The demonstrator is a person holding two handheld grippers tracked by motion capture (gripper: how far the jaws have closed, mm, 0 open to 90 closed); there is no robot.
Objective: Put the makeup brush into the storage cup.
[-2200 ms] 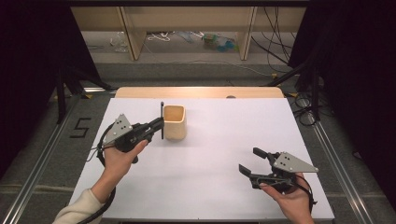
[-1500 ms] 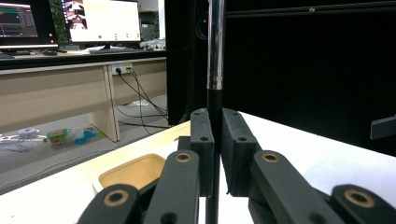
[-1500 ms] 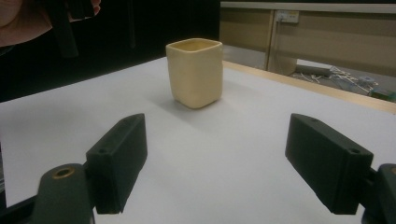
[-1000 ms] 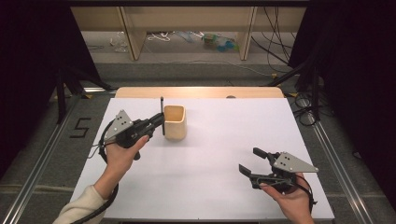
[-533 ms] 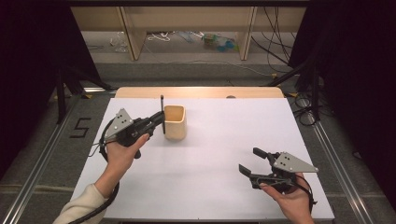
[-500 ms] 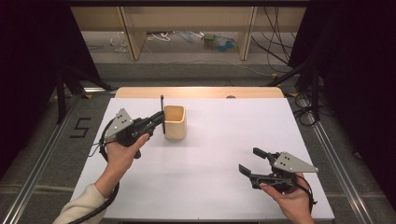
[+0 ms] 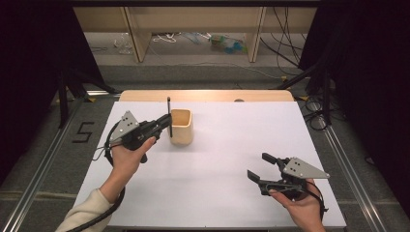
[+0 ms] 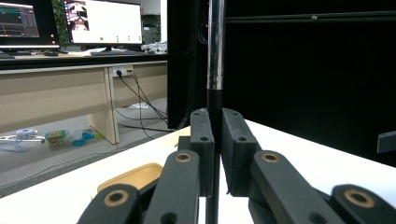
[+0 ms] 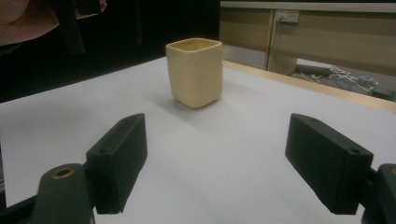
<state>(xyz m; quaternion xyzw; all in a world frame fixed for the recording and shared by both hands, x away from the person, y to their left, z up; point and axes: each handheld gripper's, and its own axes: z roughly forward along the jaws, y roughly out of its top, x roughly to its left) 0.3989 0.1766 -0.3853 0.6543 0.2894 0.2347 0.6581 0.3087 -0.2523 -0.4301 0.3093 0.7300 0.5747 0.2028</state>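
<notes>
Seen from the high view, the left claw [image 7: 167, 121] is clenched on a thin black rod [image 7: 168, 107] that stands upright, just beside the left wall of a tan square cup [image 7: 181, 126] on the white table [image 7: 217, 159]. The left hand [image 7: 126, 157] holds that claw above the table's left part. The right claw [image 7: 261, 166] sits low at the near right, well apart from the cup, its jaws spread wide with nothing between them; the right hand [image 7: 300, 205] grips it from below.

From the left gripper view, the left claw [image 8: 214, 144] pinches the rod [image 8: 215, 56], which runs straight up between the two jaws and out past the top edge. The cup's rim [image 8: 135, 176] shows low and left of the jaws.

From the right gripper view, the right claw [image 9: 233, 158] is released, jaws far apart and touching nothing. The cup [image 9: 194, 72] stands upright on the table [image 9: 233, 140] ahead, well beyond the jaws and between their lines.
</notes>
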